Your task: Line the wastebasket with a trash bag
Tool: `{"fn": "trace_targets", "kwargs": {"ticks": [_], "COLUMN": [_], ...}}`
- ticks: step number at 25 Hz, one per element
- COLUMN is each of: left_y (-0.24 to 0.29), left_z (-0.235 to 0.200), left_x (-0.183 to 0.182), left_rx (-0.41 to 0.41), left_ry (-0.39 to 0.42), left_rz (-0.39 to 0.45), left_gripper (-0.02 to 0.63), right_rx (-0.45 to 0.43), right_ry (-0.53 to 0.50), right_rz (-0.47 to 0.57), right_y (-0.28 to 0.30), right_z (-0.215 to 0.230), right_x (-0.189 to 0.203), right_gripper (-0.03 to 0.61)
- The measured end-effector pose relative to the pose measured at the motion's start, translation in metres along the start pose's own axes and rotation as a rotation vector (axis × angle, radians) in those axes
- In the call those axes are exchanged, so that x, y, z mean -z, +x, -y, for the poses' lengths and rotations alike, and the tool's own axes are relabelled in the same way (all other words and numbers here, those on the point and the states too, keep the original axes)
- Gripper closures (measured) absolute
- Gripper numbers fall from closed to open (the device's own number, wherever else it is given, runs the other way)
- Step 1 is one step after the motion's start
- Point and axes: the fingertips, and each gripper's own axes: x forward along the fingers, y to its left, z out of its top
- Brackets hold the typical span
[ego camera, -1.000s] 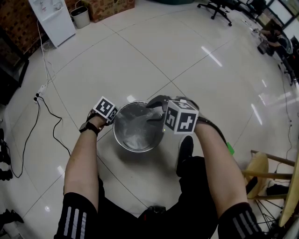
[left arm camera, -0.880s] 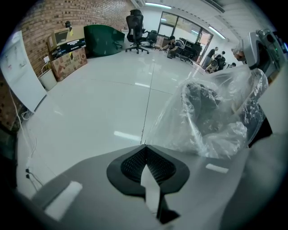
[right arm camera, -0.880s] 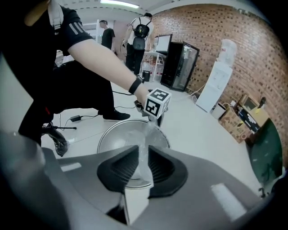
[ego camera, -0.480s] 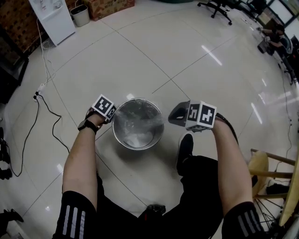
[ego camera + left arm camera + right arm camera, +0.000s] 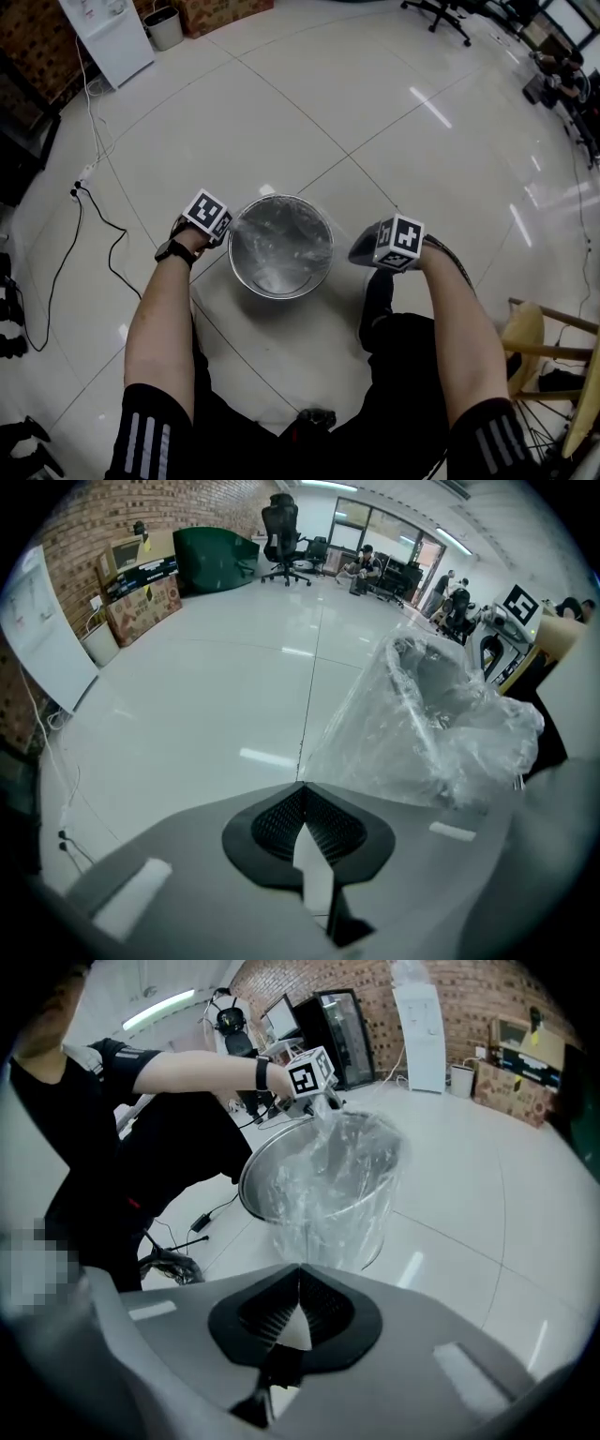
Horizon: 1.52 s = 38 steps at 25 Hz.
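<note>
A round metal wastebasket [image 5: 279,246] stands on the tiled floor between my knees, with a clear trash bag [image 5: 281,253] inside it. My left gripper [image 5: 208,217] sits at the basket's left rim, shut on the bag's edge. The film [image 5: 441,724] stretches away from its tips. My right gripper [image 5: 367,249] is just outside the right rim, pointing down, jaws shut. In the right gripper view the bag [image 5: 328,1204] drapes over the near wall of the basket [image 5: 272,1162] down to my closed tips. The film appears pinched there.
A power cable [image 5: 84,206] trails over the floor at left. A white cabinet [image 5: 108,33] and a small bin [image 5: 164,28] stand at the far left. A wooden stool [image 5: 525,347] is at my right. Office chairs [image 5: 441,14] are far back.
My right gripper left the basket's rim, swung out to the right and down, rolled, and its jaws closed. Bag film now hangs over that side. The left gripper stayed put.
</note>
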Motion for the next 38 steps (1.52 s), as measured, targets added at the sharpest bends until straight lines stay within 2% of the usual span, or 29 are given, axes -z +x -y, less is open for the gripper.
{"fn": "trace_targets", "kwargs": {"ticks": [3,6,13,14,15,16,20,24,29,31,33,36,38], "left_y": [0.002,0.005,0.008,0.007,0.006,0.004,-0.016,-0.043,-0.081,-0.101,-0.123,-0.145,-0.139], "left_z": [0.0,-0.003,-0.002,-0.003,-0.004,-0.006,-0.016,-0.019,-0.017,-0.006,0.016,0.079,0.127], "left_x": [0.004,0.009,0.009,0.009,0.01,0.009,0.002,-0.003,0.006,0.002,-0.009,-0.028,-0.027], "left_rx": [0.002,-0.001,0.002,0.0,-0.004,-0.01,-0.02,-0.003,-0.045,-0.067,-0.087,-0.105,-0.1], "left_ry": [-0.001,-0.003,0.023,0.024,0.023,0.022,0.0,-0.019,0.012,0.075,0.208,0.497,0.695], "left_rz": [-0.009,-0.021,-0.035,-0.035,-0.03,-0.022,0.044,0.119,0.146,0.152,0.153,0.148,0.106], "left_gripper": [0.618,0.618,0.617,0.612,0.595,0.57,0.482,0.452,0.449,0.449,0.449,0.451,0.45], "right_rx": [-0.032,-0.056,-0.032,-0.027,-0.021,-0.013,0.021,0.041,0.106,0.143,0.177,0.17,0.147], "right_ry": [0.048,0.063,0.041,0.039,0.042,0.043,0.02,0.01,0.003,-0.015,-0.026,-0.02,-0.023], "right_rz": [0.017,-0.027,-0.091,-0.098,-0.104,-0.111,-0.132,-0.165,-0.101,-0.098,-0.092,-0.079,-0.103], "right_y": [0.023,0.041,0.054,0.054,0.052,0.049,0.02,-0.016,-0.055,-0.066,-0.068,-0.056,-0.048], "right_z": [0.003,0.003,0.004,0.004,0.004,0.004,0.004,-0.007,-0.026,-0.033,-0.034,-0.033,-0.033], "right_x": [0.003,0.014,0.024,0.024,0.024,0.023,0.016,0.014,-0.007,-0.013,-0.019,-0.019,-0.014], "right_gripper": [0.571,0.571,0.569,0.565,0.523,0.468,0.439,0.418,0.411,0.41,0.41,0.41,0.41]}}
